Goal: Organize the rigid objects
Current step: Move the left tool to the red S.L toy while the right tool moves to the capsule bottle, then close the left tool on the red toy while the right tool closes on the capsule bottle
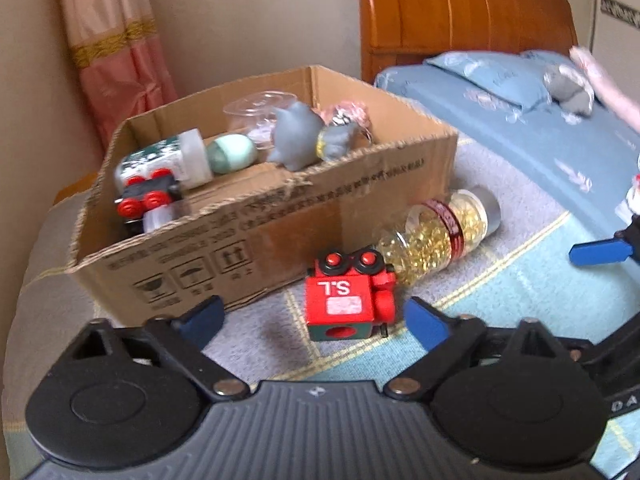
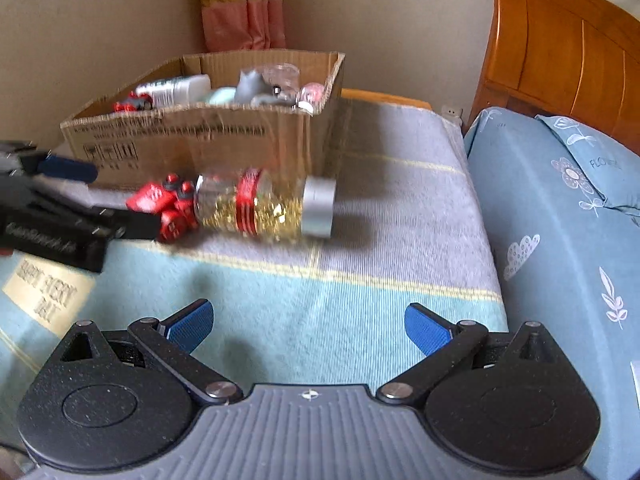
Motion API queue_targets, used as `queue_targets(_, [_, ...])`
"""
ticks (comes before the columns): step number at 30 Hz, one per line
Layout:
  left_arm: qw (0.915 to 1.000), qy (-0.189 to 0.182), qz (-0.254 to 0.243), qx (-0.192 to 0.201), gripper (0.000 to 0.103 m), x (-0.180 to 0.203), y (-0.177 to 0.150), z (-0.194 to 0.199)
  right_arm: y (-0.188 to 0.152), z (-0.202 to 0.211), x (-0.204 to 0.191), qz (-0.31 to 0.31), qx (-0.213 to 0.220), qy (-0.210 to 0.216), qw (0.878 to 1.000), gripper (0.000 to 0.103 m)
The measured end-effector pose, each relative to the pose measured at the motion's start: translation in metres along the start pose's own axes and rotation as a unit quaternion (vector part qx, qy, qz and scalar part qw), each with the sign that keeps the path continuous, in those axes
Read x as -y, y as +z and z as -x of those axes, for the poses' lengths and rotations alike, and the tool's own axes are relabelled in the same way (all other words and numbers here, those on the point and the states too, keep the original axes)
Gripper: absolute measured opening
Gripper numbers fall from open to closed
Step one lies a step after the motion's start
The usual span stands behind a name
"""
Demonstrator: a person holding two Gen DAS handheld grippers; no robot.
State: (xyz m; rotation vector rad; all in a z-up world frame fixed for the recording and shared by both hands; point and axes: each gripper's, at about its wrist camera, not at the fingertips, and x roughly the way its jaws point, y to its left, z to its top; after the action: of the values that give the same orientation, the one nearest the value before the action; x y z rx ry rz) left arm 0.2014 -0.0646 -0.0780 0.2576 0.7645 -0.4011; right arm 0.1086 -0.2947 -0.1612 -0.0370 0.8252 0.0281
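Note:
A red toy train block [image 1: 348,300] lies on the blanket just in front of the cardboard box [image 1: 280,224]. My left gripper [image 1: 312,320] is open, its blue fingers on either side of the block without touching it. A clear jar of golden capsules [image 1: 436,232] with a silver lid lies on its side against the block. In the right wrist view the jar [image 2: 264,204] and the block [image 2: 160,204] lie ahead and to the left. My right gripper [image 2: 308,328] is open over bare blanket with nothing between its fingers.
The box [image 2: 200,136] holds a white bottle [image 1: 176,160], a mint egg [image 1: 232,154], a grey toy [image 1: 296,136], a clear cup and a red-wheeled toy [image 1: 148,196]. A blue-covered bed [image 2: 560,220] with a wooden headboard lies to the right. A wall and a curtain stand behind.

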Motion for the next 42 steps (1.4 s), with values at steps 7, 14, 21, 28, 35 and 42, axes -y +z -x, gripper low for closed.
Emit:
queue_targets(7, [0.9995,-0.028,0.007,-0.010,0.054,0.003,0.000,-0.012,-0.005,-0.004,0.003,-0.001,-0.004,0.018,1.000,0.103])
queue_targets(14, [0.9993,-0.015,0.026,-0.021,0.048,-0.001,-0.002,-0.006,-0.008,-0.005,0.000,0.013,0.003,0.015,1.000,0.103])
queue_targets(21, [0.9941,0.051,0.089,-0.036,0.048,-0.029,-0.020,0.012,-0.004,-0.010,-0.004,0.016,0.010,0.016,1.000,0.103])
queue_targets(28, [0.9876,0.067,0.137,-0.039,0.058,-0.052,-0.031,0.018,0.011,-0.026,-0.010,0.022,0.027,0.024,0.999,0.103])
queue_targets(35, [0.9882,0.061,0.136,-0.034,0.087,-0.056,-0.037,0.012,0.024,-0.038,-0.013,0.022,0.032,0.032,0.999,0.103])
queue_targets(42, [0.9899,0.048,0.129,-0.033,0.101,-0.055,-0.037,0.009,0.036,-0.040,-0.015,0.000,0.045,0.039,0.998,0.103])
